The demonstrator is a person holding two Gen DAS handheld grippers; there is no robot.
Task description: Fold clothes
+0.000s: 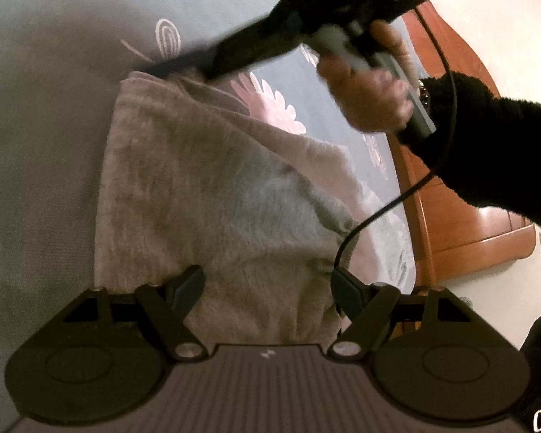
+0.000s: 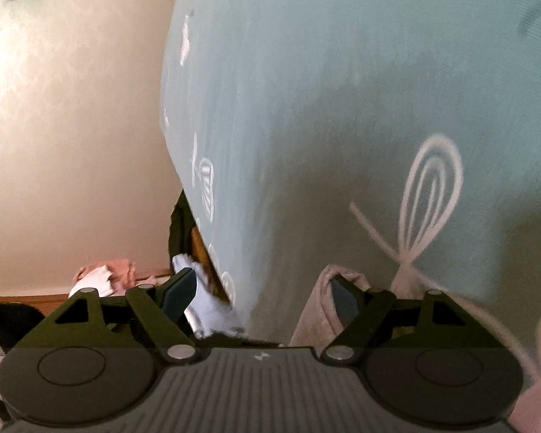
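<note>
The sweater (image 1: 212,195) lies partly folded on the bed (image 1: 47,144). Left gripper (image 1: 267,288) is spread over its near edge. Right gripper (image 2: 259,296) is spread too, at the far corner, probably to smooth it.

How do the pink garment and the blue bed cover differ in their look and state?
The pink garment looks fuzzy and plain; the blue bed cover looks smooth, with pale printed patterns. The garment lies folded in layers; the cover is spread flat beneath it. Both are soft textiles.

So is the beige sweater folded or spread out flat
Partly folded: the beige sweater lies bunched into a narrow shape on the blue bedsheet, layers overlapping along its right side.
</note>
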